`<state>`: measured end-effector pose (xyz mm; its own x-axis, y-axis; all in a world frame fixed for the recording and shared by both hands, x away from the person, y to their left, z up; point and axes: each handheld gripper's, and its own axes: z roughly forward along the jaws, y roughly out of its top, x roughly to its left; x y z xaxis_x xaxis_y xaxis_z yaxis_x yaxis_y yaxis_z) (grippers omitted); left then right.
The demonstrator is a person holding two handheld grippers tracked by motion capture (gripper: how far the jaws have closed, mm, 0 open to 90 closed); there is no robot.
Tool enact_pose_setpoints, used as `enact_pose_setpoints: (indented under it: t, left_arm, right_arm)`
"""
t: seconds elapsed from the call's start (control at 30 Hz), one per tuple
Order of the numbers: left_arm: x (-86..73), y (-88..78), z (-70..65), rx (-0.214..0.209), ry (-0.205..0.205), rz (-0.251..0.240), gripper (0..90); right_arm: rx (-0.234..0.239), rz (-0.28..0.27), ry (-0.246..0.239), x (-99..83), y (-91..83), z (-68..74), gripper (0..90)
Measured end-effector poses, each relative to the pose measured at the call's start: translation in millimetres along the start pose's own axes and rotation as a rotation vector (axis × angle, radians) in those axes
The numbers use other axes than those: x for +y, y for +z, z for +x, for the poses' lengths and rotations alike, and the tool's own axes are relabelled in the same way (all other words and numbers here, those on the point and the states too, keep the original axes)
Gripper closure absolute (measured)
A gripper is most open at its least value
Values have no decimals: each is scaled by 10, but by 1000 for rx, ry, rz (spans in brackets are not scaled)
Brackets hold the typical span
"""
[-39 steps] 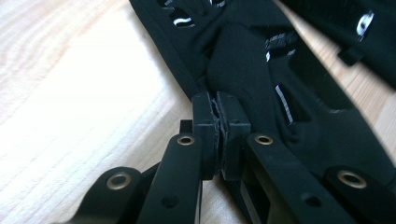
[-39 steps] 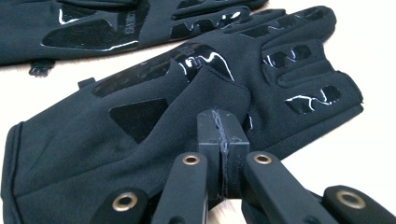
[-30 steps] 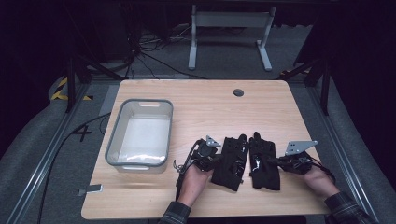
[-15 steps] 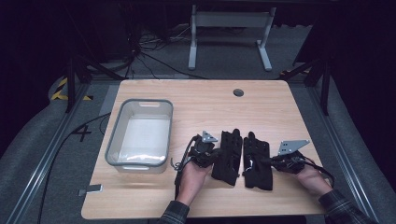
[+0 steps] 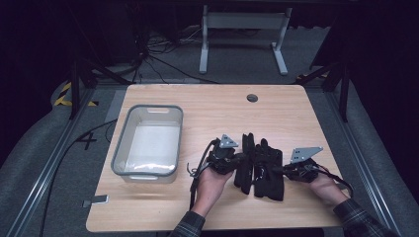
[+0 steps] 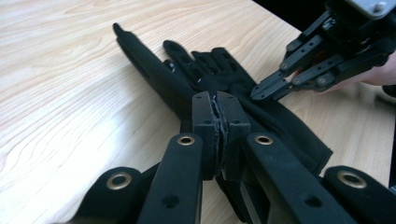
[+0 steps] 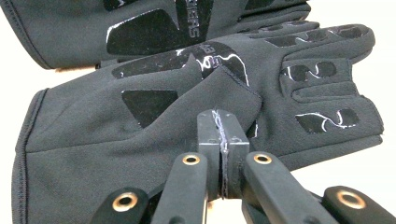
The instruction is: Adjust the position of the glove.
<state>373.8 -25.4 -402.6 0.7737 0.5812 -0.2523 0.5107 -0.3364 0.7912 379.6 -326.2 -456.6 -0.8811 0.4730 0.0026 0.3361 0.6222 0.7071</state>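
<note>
Two black gloves lie side by side on the wooden table (image 5: 222,108). The left glove (image 5: 245,170) (image 6: 149,70) looks narrow, turned up on its edge. My left gripper (image 5: 243,159) (image 6: 218,98) is shut, and its tips pinch this glove's near edge. The right glove (image 5: 267,186) (image 7: 116,140) lies flat with its printed palm up. My right gripper (image 5: 273,170) (image 7: 222,114) (image 6: 254,93) is shut on a raised fold of that glove near the thumb. In the right gripper view the left glove (image 7: 154,28) lies just beyond it.
A clear plastic bin (image 5: 120,148) stands on the left part of the table, a hand's width from my left gripper. A cable hole (image 5: 252,98) sits near the far edge. Bare wood lies beyond the gloves and to their right.
The right gripper has moved left with its glove, so the two gloves lie closer together. The left glove looks narrower than before. The left hand has barely shifted.
</note>
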Motion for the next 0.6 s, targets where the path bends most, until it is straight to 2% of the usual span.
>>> enact_pose_setpoints:
  t: [0.2, 0.4, 0.6]
  left_arm:
    - [93, 68, -108, -38, 26, -6, 877]
    - [150, 136, -177, -64, 35, -6, 877]
    - [208, 219, -218, -86, 44, -2, 877]
  right_arm:
    - [1, 0, 2, 9, 8, -9, 899]
    - [0, 6, 4, 23, 16, -21, 900]
    - [-4, 10, -18, 90, 78, 4, 900]
